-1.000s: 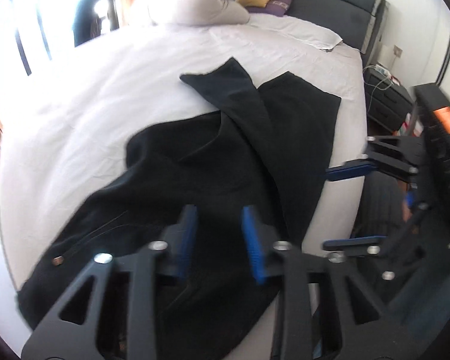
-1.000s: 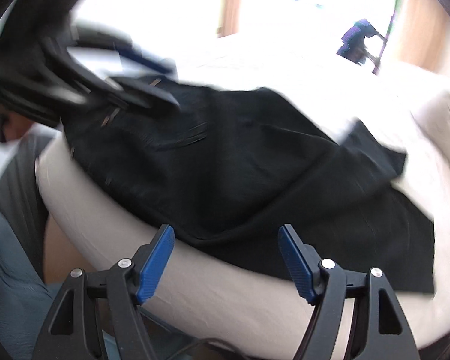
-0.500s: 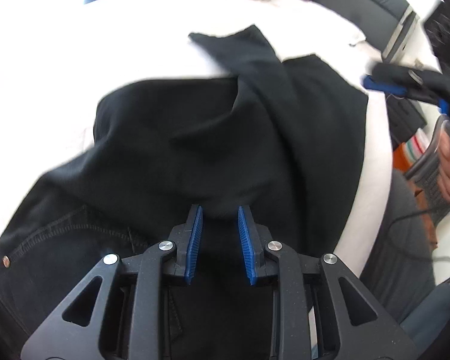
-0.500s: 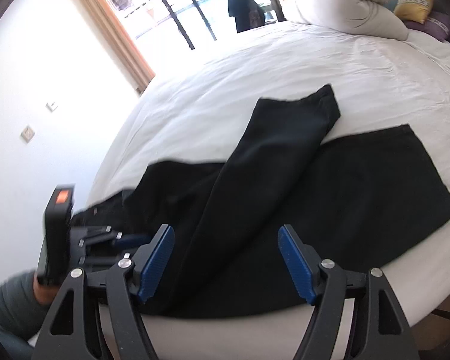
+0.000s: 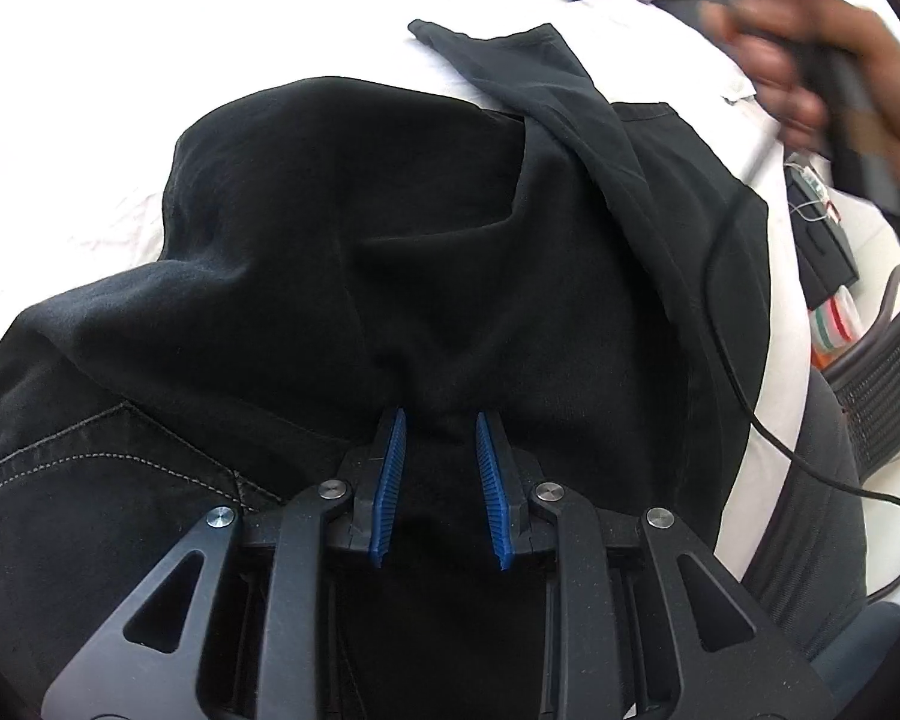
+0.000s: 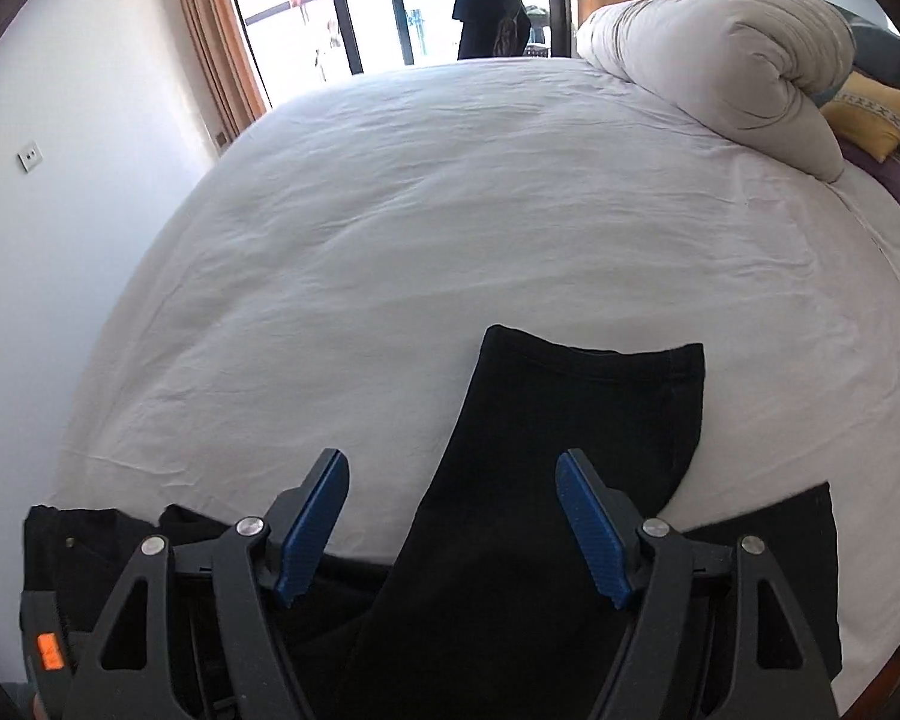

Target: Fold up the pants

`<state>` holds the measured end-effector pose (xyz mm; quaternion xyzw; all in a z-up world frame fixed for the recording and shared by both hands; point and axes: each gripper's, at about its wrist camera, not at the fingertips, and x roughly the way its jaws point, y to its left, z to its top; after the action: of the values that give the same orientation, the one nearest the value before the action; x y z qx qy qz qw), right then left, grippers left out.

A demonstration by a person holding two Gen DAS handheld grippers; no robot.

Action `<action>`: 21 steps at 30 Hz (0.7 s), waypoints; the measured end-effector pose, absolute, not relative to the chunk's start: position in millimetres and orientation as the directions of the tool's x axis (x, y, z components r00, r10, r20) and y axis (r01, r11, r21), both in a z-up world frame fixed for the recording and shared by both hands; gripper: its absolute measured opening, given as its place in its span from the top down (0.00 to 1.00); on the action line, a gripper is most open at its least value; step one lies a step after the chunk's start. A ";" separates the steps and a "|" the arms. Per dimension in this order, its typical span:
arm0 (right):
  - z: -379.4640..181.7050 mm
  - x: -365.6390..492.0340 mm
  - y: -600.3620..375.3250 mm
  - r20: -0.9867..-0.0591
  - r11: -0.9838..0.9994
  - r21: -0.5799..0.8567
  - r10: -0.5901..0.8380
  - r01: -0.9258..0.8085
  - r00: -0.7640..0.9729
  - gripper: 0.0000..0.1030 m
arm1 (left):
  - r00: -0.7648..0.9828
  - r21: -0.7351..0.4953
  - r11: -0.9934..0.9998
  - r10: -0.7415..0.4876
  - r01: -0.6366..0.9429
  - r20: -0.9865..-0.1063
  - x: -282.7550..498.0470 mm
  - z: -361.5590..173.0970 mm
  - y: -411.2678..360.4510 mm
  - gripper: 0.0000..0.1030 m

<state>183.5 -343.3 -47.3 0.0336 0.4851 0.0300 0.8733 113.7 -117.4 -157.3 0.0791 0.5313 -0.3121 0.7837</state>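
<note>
I am looking down my left claw (image 5: 438,420) at the black cotton pants (image 5: 342,252), which are lying spread across the white-sheeted bed (image 5: 90,138) near its edge. On the far left of this view the waist part with pale stitching (image 5: 90,444) is sitting closest to me. The left claw's blue ribbed pads (image 5: 390,480) are standing only a narrow way apart, with dark cloth bunching up right at their tips; I cannot tell whether they are pinching it. Further right, one pant leg (image 5: 546,78) is crossing diagonally over the other, its hem pointing away from me. A thin black cable (image 5: 744,396) is trailing over the cloth, and at the upper right a person's blurred hand (image 5: 810,72) is gripping the other tool's handle.

In the right wrist view, at the lower left, the left tool's black body with an orange tag (image 6: 48,654) is resting low by the waistband. My right claw (image 6: 453,531) is hovering with its pads wide apart, holding nothing, and the upper leg's hem (image 6: 588,372) is lying flat on the sheet just beyond it. Farther right, the lower leg's hem (image 6: 798,540) is reaching toward the bed edge, and a rolled pale duvet (image 6: 720,54) with a yellow cushion (image 6: 876,114) is sitting at the head.
</note>
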 end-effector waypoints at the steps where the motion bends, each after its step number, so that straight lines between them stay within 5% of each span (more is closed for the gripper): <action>1: -57.2 192.7 -342.1 -0.857 0.997 0.082 0.077 -0.014 0.510 0.28 | 0.241 -0.205 0.792 -0.404 0.575 -0.883 114.3 -158.1 -118.0 0.77; 17: -143.4 281.1 -362.2 -0.945 0.984 -0.002 -0.059 0.176 0.320 0.33 | 0.276 -0.197 0.781 -0.426 0.592 -0.862 112.0 -159.8 -113.8 0.77; 21: -142.9 288.4 -355.8 -0.945 0.987 -0.016 -0.067 0.158 0.320 0.51 | 0.279 -0.196 0.782 -0.427 0.592 -0.860 111.1 -159.7 -115.0 0.77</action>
<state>288.4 -355.8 -142.9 0.0394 0.5791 -0.0693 0.8114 111.1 -115.0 -159.7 0.0813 0.5078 -0.3199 0.7957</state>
